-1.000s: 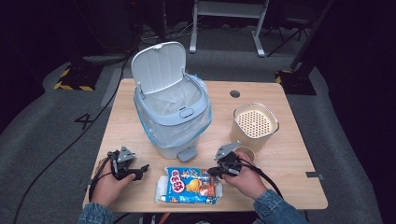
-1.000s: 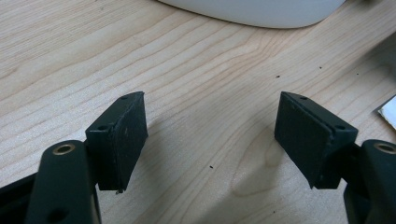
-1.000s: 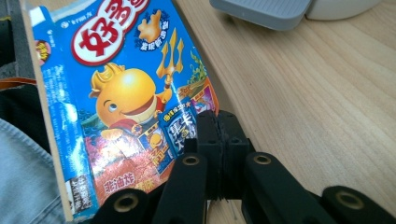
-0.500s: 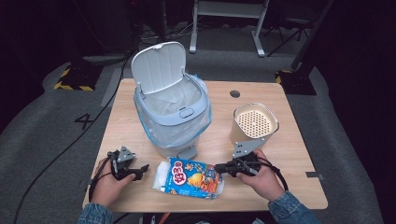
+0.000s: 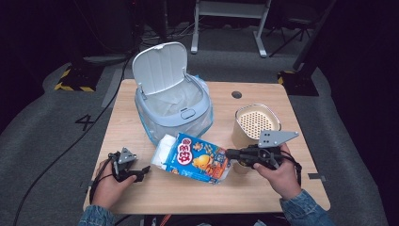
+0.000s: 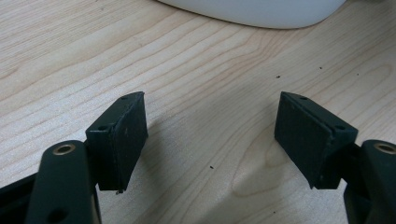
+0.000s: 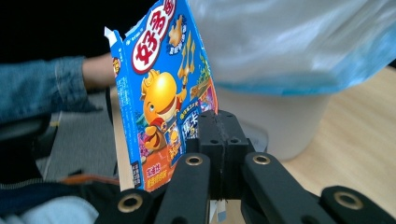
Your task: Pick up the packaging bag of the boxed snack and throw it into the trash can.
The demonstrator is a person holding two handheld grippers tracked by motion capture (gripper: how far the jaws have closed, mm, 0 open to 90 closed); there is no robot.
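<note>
Your right hand (image 5: 281, 172) is at the near right of the table, with the fingers wrapped around the black right gripper (image 5: 229, 153), which lies about level and points to the left. Its jaws are pressed together on the edge of the flat blue snack box of cardboard with a cartoon orange fish (image 5: 200, 158), so the box is held at its right end and hangs tilted above the wood, with the far left end just in front of the bin. In the right gripper view the same box (image 7: 161, 93) stands up from the closed jaws, and a sleeve of blue denim (image 7: 42, 86) shows behind it. Your left hand (image 5: 109, 184) rests at the near left corner and holds the left gripper (image 5: 143, 173), which points to the right along the table, low over the surface. Its jaws stand wide apart with nothing between them, and in the left gripper view you see only bare wood under them. The pale blue plastic bin with a raised white lid and a clear liner bag (image 5: 171, 103) stands at the far middle of the light wooden table (image 5: 263, 193). A round beige cup with a perforated top (image 5: 254, 123) stands at the right, just beyond your right hand. Around the table there is grey carpet floor (image 5: 42, 136), and the room behind is dark.
</note>
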